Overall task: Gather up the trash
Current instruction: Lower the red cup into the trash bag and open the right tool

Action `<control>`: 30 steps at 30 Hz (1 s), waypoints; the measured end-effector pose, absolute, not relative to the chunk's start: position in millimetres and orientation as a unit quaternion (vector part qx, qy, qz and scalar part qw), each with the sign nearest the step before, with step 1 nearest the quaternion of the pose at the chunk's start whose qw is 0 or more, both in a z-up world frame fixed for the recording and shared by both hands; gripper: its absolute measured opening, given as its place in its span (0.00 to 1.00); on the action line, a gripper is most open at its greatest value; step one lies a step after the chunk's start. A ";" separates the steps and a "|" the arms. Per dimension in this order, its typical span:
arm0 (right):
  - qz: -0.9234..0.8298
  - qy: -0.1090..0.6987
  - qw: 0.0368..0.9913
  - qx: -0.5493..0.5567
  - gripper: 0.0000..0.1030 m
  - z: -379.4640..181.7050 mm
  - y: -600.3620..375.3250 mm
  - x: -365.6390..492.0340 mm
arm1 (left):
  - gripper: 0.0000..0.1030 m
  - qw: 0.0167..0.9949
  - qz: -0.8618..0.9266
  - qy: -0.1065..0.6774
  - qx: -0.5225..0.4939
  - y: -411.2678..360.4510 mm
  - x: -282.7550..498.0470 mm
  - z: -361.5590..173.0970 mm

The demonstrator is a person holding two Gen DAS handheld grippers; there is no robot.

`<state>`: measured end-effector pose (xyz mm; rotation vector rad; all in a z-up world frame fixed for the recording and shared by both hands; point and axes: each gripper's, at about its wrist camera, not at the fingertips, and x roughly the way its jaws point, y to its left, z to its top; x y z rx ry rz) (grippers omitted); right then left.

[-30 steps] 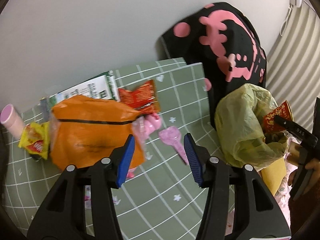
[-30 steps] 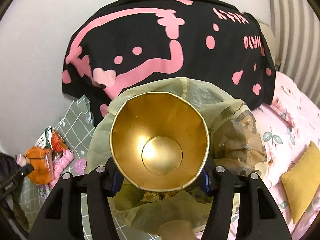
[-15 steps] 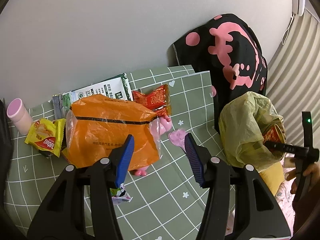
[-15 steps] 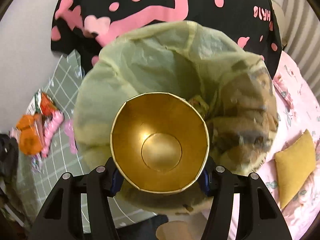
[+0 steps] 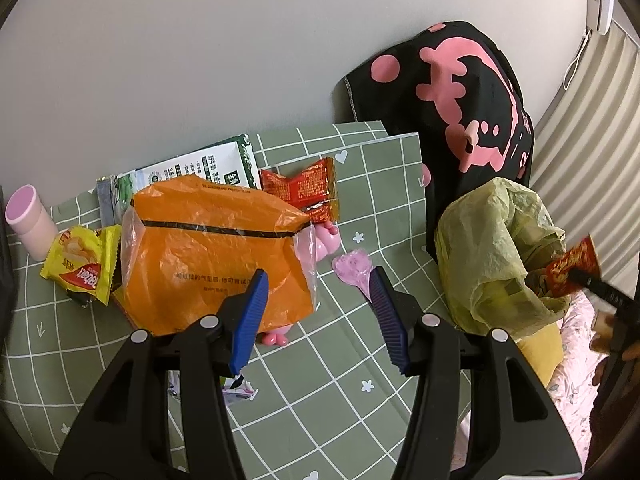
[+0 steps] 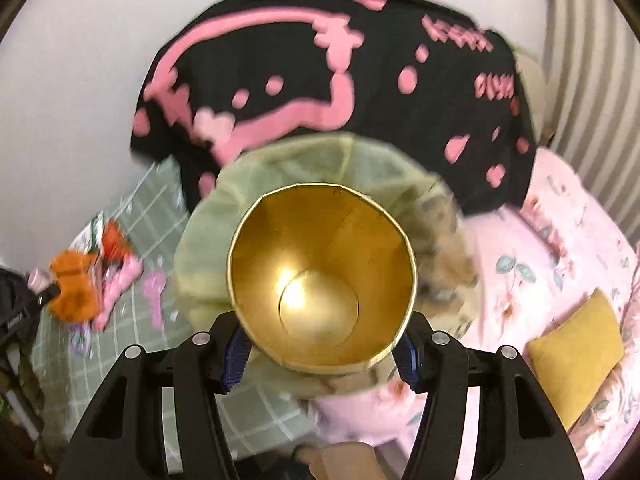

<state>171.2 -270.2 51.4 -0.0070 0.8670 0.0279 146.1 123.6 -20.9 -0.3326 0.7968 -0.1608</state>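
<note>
My left gripper [image 5: 316, 316] hangs above the green checked mat [image 5: 360, 184], its blue jaws spread wide with nothing between them. The orange bag [image 5: 208, 256] lies on the mat just beyond my left fingertip, touching the yellow chip packet [image 5: 80, 268] and the red wrapper [image 5: 304, 188]. My right gripper [image 6: 320, 354] clamps a gold-lined paper cup [image 6: 320, 276] by its sides, directly in front of the yellow-green trash bag [image 6: 280, 176], which sits at the mat's right edge.
</note>
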 end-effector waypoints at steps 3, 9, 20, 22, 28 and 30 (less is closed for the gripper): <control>0.023 0.509 0.860 0.007 0.54 32.8 -269.8 203.7 | 0.49 0.903 -0.081 0.389 -0.161 121.3 145.9 -22.9; 0.010 0.529 0.848 -0.022 0.54 29.5 -255.1 233.7 | 0.49 0.906 -0.083 0.386 -0.151 118.0 143.3 -20.2; 0.030 0.561 0.825 -0.058 0.54 21.9 -231.5 249.2 | 0.50 0.904 -0.080 0.390 -0.156 122.4 144.8 -25.0; 0.063 0.488 0.869 -0.047 0.54 38.5 -234.4 232.2 | 0.50 0.903 -0.080 0.391 -0.160 124.2 145.6 -25.6; 0.002 0.559 0.828 -0.050 0.54 11.9 -255.1 214.1 | 0.51 0.902 -0.081 0.392 -0.161 125.2 146.3 -26.2; 0.007 0.538 0.842 -0.039 0.54 20.6 -262.5 204.3 | 0.51 0.902 -0.080 0.392 -0.160 125.2 145.8 -25.8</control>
